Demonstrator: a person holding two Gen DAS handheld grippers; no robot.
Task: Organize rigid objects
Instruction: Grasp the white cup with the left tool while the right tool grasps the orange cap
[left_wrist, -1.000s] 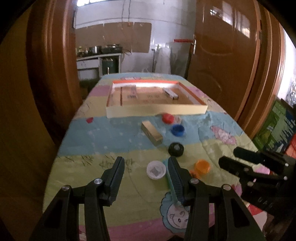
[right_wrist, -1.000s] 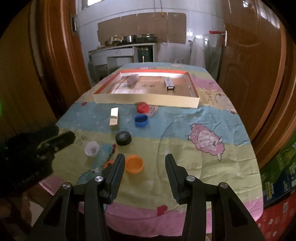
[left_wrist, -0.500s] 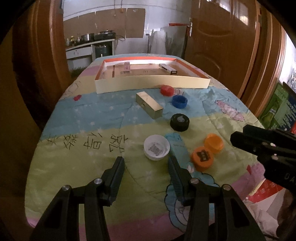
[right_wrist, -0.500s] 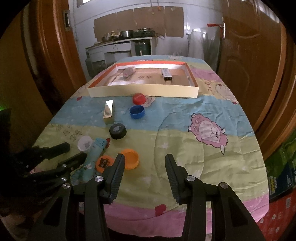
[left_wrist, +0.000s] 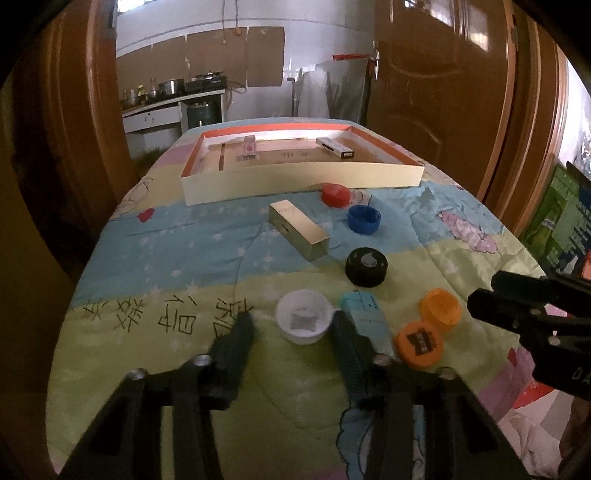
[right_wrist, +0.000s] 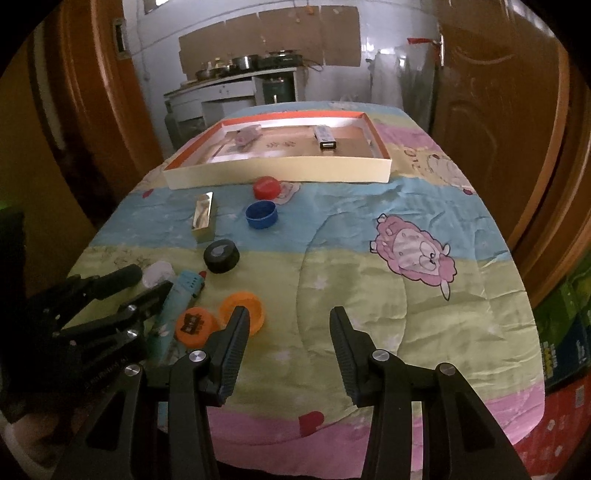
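The left gripper (left_wrist: 291, 328) is held open near the table's front edge, its jaws spread around a white cap (left_wrist: 303, 320). The right gripper (right_wrist: 288, 332) is likewise open and empty over bare quilted cloth (right_wrist: 369, 295). Round plastic caps, a teal tube (right_wrist: 181, 295) and a shiny gold box (left_wrist: 298, 229) are scattered left of centre. A shallow cardboard tray (left_wrist: 303, 180) is set toward the far edge.

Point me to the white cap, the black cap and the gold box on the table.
white cap (left_wrist: 303, 320): left wrist view, on its open inside.
black cap (left_wrist: 366, 266): left wrist view, on its flat top.
gold box (left_wrist: 297, 228): left wrist view, on its long top face.
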